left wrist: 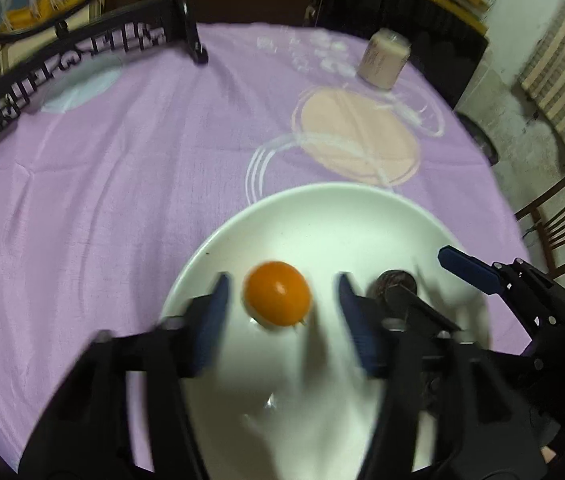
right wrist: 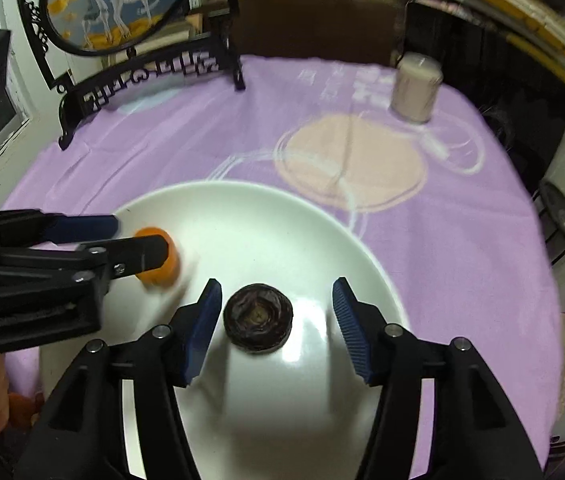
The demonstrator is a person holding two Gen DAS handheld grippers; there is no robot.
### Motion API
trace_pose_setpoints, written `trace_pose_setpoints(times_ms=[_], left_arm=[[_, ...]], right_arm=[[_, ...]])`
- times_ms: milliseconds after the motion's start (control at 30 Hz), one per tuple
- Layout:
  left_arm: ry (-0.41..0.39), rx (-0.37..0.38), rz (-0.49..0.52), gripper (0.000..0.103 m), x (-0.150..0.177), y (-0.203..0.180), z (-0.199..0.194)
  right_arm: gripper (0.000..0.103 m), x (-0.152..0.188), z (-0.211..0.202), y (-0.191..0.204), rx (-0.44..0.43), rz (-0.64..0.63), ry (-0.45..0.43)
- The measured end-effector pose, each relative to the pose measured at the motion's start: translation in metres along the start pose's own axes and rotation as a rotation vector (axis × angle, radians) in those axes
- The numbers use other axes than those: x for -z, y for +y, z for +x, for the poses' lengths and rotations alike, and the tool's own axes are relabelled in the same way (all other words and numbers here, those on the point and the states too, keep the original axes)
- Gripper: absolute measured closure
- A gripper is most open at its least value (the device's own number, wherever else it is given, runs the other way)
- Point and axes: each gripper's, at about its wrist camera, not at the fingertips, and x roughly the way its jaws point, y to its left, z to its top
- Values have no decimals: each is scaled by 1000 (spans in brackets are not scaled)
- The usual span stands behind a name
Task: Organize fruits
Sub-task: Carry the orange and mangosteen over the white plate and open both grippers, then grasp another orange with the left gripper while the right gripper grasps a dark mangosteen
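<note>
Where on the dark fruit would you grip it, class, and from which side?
Grip the dark fruit across its rounded flanks, coming down from above. It sits upright and squat on the plate, crown up, so the sides give the pads even faces. The open right gripper already straddles it, clear of the orange fruit.

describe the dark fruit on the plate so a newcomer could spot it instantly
On the lilac tablecloth sits a wide white ceramic plate. On it, between the right gripper's open blue pads, lies the dark purple-brown round fruit, wrinkled, with a pale centre. Its only neighbour on the plate is a smooth bright orange fruit.
</note>
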Motion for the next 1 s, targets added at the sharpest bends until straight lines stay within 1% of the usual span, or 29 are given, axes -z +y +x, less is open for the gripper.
trace_pose_setpoints(times_ms=[33, 67, 100, 167, 200, 233, 333, 367, 433, 500, 567, 633, 700, 833, 900, 967, 1000], left_arm=[[-36, -8, 8, 32, 4, 0, -15], [-53, -13, 15, 32, 7, -1, -25], [-79, -8, 26, 31, 15, -1, -42], [-128, 8, 26, 22, 33, 2, -74], [-159, 5, 21, 19, 47, 5, -91], [-196, -9, 20, 15, 67, 7, -112], [-259, -22, 15, 13, 113, 13, -143], [-269, -18, 10, 13, 128, 16, -149], [-270, -30, -1, 13, 156, 24, -153], [-261, -64, -13, 13, 180, 32, -154], [-256, -73, -16, 13, 198, 37, -159], [-252, -79, -21, 13, 215, 42, -163], [-243, -79, -25, 13, 228, 47, -166], [-236, -84, -10, 13, 241, 54, -168], [-230, -91, -10, 13, 247, 59, -168], [-216, -80, -10, 13, 254, 63, -167], [-203, -72, -8, 13, 259, 63, -166]], right_arm=[[45, 2, -10, 0, 4, -1, -11], [45, 7, -25, 2, 20, -1, -23], [45, 14, -41, 5, 38, -2, -31], [45, 33, -70, 13, 42, 13, -45], [45, 46, -85, 18, 27, 22, -54], [44, 59, -97, 23, 10, 26, -63], [44, 107, -128, 44, -29, 29, -103], [44, 116, -133, 50, -39, 28, -105], [44, 132, -142, 61, -44, 23, -101], [44, 144, -152, 68, -25, 26, -107], [44, 152, -159, 74, -12, 23, -121], [44, 160, -165, 77, -18, 35, -131], [44, 166, -167, 78, -22, 52, -128], [44, 176, -165, 79, -8, 71, -99], [44, 184, -164, 80, -25, 84, -83], [44, 191, -160, 89, -52, 50, -65], [44, 194, -157, 94, -45, 21, -58]])
